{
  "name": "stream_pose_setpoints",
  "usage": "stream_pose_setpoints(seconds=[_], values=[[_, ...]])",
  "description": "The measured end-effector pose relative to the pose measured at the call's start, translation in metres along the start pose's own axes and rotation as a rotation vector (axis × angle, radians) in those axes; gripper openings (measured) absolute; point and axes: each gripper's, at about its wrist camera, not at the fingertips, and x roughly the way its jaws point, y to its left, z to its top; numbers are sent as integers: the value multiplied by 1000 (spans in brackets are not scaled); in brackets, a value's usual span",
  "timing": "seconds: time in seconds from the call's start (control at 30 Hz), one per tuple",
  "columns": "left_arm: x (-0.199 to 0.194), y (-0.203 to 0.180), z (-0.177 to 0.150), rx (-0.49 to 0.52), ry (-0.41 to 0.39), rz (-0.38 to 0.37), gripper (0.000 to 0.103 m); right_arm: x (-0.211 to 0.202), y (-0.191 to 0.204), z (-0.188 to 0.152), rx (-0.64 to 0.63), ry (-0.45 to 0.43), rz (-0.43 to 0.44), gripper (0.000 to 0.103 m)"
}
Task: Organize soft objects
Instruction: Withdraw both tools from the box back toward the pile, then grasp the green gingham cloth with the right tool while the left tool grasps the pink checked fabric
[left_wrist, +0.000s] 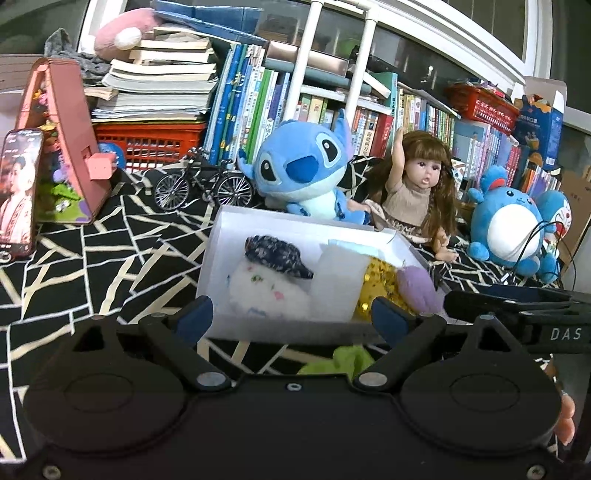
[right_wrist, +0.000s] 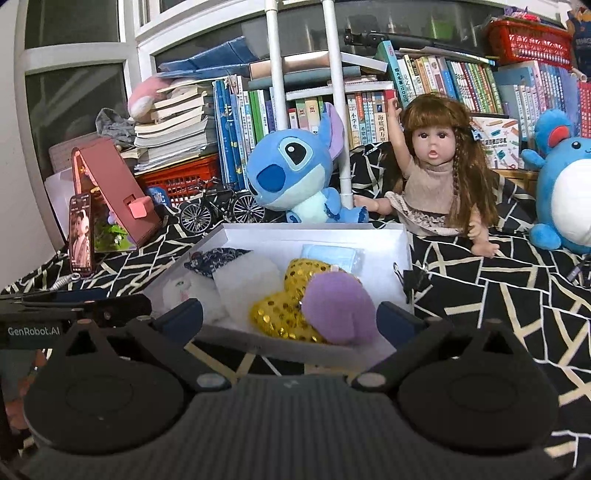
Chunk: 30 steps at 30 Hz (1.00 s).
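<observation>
Left wrist view: the left gripper fills the bottom of the frame with its jaws spread wide and nothing between them, just in front of a white box that sits mid-frame on a black cloth with pale lines. Inside the box lie a white fluffy toy with a dark patterned cap on the left, a white pad in the middle, a gold sequin heart and a purple plush on the right. A green soft thing lies on the cloth at lower centre, between the box and the gripper body. Behind the box sit a blue plush, a doll with one arm raised and a round blue toy at the right edge. A phone stands at the left edge and a small bicycle is left of the blue plush. In the right wrist view the right gripper also has its jaws spread and empty, close to the box's near wall, with the purple plush touching the heart just ahead of it and a pale blue packet at the back of the box.
</observation>
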Motion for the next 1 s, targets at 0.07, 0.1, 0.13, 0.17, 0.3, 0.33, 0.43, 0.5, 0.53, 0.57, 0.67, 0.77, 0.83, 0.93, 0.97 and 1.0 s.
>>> stream_pose_setpoints(seconds=[0.07, 0.1, 0.13, 0.17, 0.3, 0.33, 0.43, 0.5, 0.53, 0.57, 0.67, 0.77, 0.83, 0.93, 0.97, 1.0], values=[[-3, 1, -7, -1, 0, 8, 92, -4, 1, -6, -5, -2, -6, 103], [-5, 1, -10, -5, 2, 10, 92, -6, 1, -9, -7, -3, -11, 103], [-6, 2, -13, -10, 5, 10, 92, -8, 1, -11, -9, -3, -16, 103], [-8, 3, -16, -18, 8, 11, 92, -10, 2, -15, -10, -3, -21, 103], [-13, 4, -28, -10, 13, 26, 92, -15, 2, -25, -8, -3, -32, 103], [-14, 4, -31, -4, 12, 31, 92, -16, 2, -27, -7, -3, -34, 103], [-18, 3, -37, 7, 7, 48, 92, -20, 1, -34, -5, -5, -45, 103], [-22, 4, -41, 9, 5, 56, 92, -23, 1, -38, -4, -7, -50, 103], [-23, 4, -43, 11, 5, 59, 92, -24, 1, -40, -4, -7, -53, 103], [-24, 4, -45, 13, 5, 62, 92, -26, 1, -42, -5, -7, -57, 103], [-26, 5, -52, 17, 13, 69, 92, -29, 0, -48, -8, -6, -70, 103], [-27, 7, -59, 12, 27, 74, 92, -32, -1, -54, -3, -3, -83, 103], [-28, 8, -62, 7, 35, 74, 92, -34, -2, -58, 1, -1, -92, 103], [-30, 8, -67, 9, 44, 67, 91, -36, -3, -63, 5, 5, -104, 103], [-31, 8, -68, 13, 46, 65, 91, -37, -3, -65, 7, 8, -105, 103], [-31, 8, -69, 18, 48, 63, 91, -37, -3, -66, 9, 10, -107, 103]])
